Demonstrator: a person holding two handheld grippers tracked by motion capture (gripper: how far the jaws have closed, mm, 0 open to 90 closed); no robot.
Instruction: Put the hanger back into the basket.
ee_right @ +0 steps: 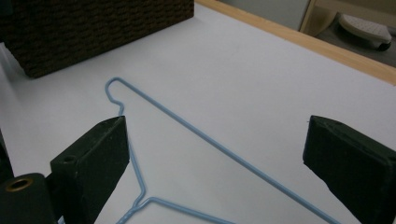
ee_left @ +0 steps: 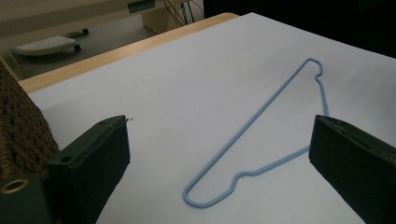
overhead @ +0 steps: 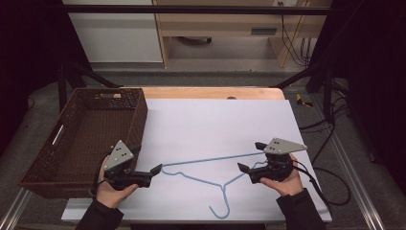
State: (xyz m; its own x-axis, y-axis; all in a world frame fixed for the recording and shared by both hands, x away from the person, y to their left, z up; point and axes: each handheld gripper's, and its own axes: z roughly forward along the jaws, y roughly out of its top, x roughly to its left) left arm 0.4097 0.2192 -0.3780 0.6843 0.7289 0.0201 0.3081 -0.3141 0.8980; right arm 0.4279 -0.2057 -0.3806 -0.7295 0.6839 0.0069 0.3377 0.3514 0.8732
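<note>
Hanger (overhead: 218, 173): light blue wire, lying flat on the white sheet (overhead: 215, 124) covering the tabletop (overhead: 210, 92), near the front edge. High view: hook points toward the person, long straight bar runs across between the two hands, one shoulder end at each side. Left hand-held gripper (overhead: 157, 169) sits just at the left shoulder bend, jaws spread, nothing pinched; held in the person's left hand (overhead: 111, 191). Right hand-held gripper (overhead: 251, 156) is at the right shoulder end, jaws also spread, one above and one below the wire there; right hand (overhead: 287, 182) holds it from below. Dark woven basket (overhead: 86, 134) stands at the left side of the tabletop, close behind the left gripper. Left gripper view: both black jaws wide apart, the hanger (ee_left: 261, 140) lies on the sheet between and beyond them, near rounded shoulder loop low in the middle, not touched by either jaw; basket wall (ee_left: 21, 135) at the left edge. Right gripper view: jaws wide apart again, hanger (ee_right: 196, 140) bar runs diagonally through the gap, left jaw is right over the sloping wire, contact cannot be told; basket (ee_right: 93, 28) at upper left.
</note>
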